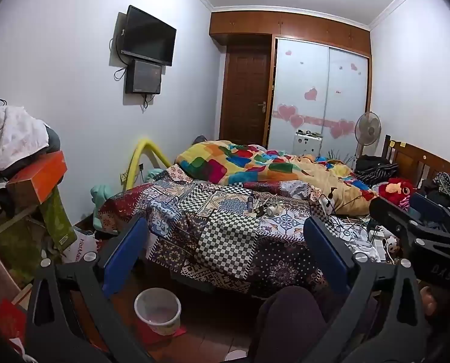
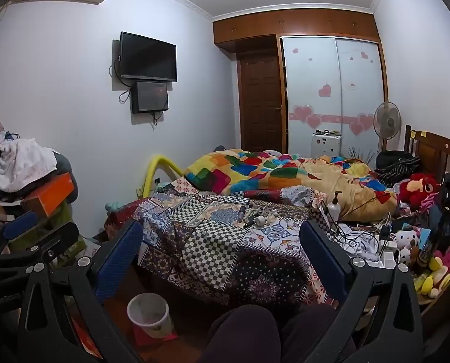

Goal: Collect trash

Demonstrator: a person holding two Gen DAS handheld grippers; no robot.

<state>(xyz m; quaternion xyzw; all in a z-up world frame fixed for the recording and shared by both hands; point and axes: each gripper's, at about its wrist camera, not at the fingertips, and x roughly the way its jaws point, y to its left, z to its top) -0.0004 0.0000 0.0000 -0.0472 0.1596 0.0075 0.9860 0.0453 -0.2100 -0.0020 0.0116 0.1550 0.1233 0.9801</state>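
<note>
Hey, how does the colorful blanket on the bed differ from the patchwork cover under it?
The colorful blanket is bunched in a heap at the far side of the bed; the patchwork cover lies spread out and hangs over the near edge. The colorful blanket shows big bright blocks of color; the patchwork cover shows small dark checks and prints. Both are multicolored bedding.

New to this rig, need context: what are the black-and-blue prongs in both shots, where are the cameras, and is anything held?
No robot arm here: a person carries a two-finger claw in each hand, with a fisheye camera on each looking along its fingers. One picture is from the left claw, the other from the right claw. The blue pads are the fingers; both claws are wide open and hold nothing. Ahead is a bed strewn with cables and small items, plus a pump bottle. A lined trash bin stands on the floor below. The dark shape at the bottom is probably the person's knee.
</note>
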